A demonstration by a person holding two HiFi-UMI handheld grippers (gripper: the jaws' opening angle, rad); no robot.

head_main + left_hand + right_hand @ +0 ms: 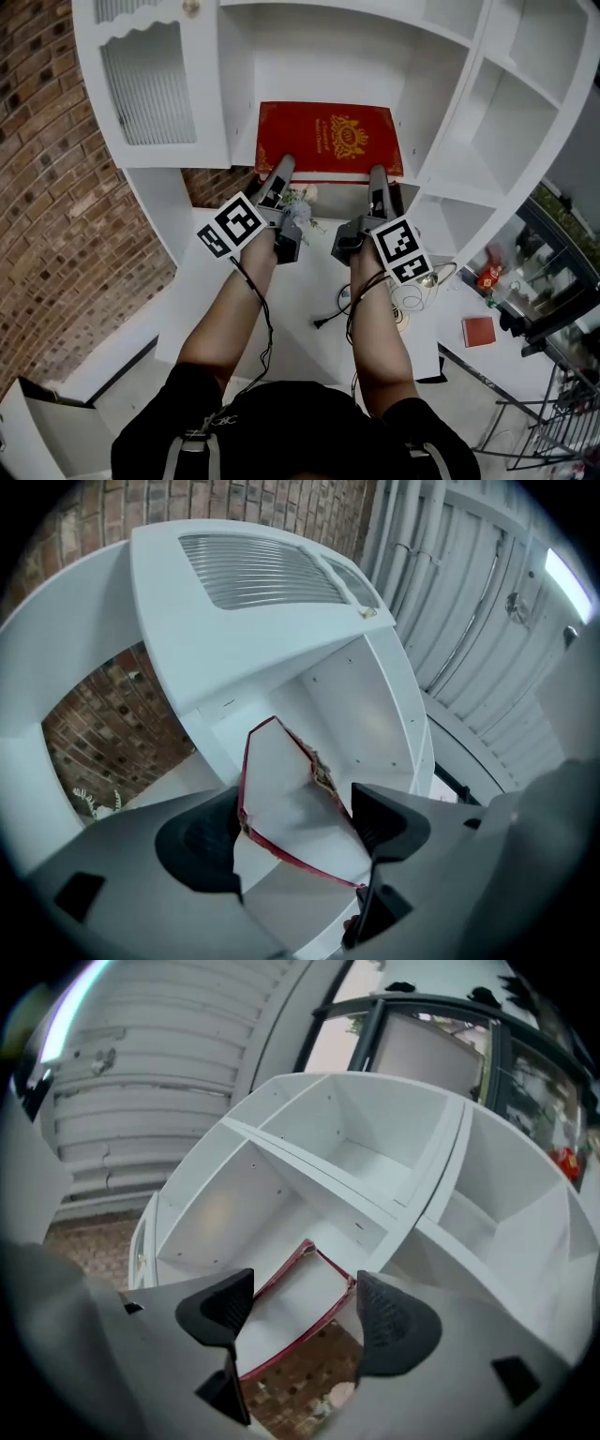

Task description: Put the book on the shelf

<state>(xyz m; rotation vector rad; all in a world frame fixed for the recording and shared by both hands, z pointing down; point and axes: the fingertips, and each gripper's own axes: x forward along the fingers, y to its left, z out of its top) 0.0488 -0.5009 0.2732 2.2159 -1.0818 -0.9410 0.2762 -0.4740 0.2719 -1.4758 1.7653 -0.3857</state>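
A red book [328, 139] with a gold crest lies flat on the floor of the middle compartment of the white shelf unit [319, 66]. Both grippers are at its near edge: my left gripper [281, 171] by the left corner, my right gripper [378, 178] by the right corner. In the left gripper view the book's white page block [286, 799] with its red covers sits between the jaws of the left gripper [295, 841], which stand wide. The right gripper [302, 1321] likewise straddles the book [292, 1297], with its pads apart from the covers.
A louvred cabinet door [150, 84] is left of the compartment, and open cubbies [525, 103] are to its right. A brick wall [56, 187] runs down the left. Below the shelf are small flowers [302, 197], cables [412, 292] and a small red book [479, 331].
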